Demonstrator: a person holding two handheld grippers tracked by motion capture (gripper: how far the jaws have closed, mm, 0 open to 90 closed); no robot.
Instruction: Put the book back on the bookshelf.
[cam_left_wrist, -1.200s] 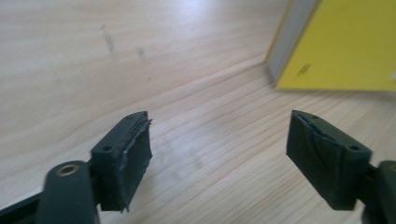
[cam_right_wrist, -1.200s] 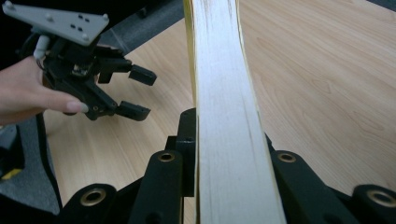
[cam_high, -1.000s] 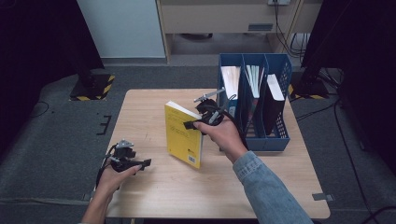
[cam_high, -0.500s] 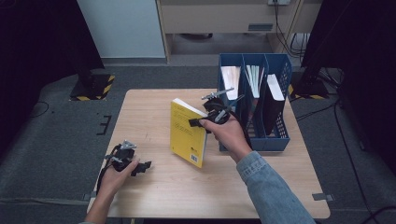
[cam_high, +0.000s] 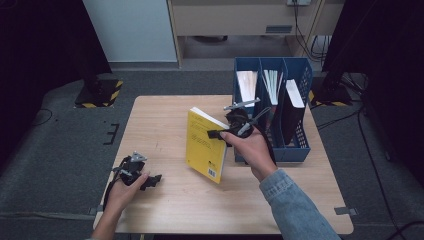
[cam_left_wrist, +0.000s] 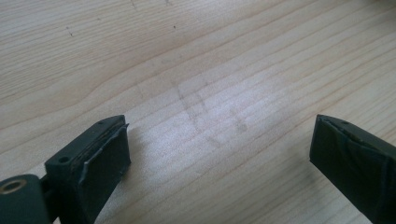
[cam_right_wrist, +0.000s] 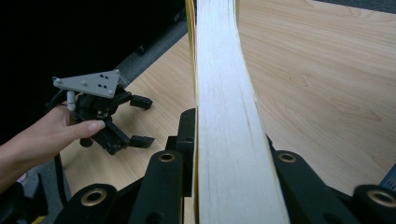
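A yellow paperback book is held upright above the middle of the wooden table, with my right gripper shut on its right edge. In the right gripper view the book's white page edge runs straight up between the jaws. My left gripper rests open near the table's front left corner, its jaws wide apart over bare wood. The right gripper view also shows the left gripper in a hand at the left.
A blue three-slot file holder stands at the table's right side, just behind my right hand. It holds papers in the left slot and a dark-covered book in the right slot. A grey floor surrounds the table.
My right gripper has carried the yellow book to the right, closer to the blue file holder. The left gripper has shifted slightly toward the front of the table.
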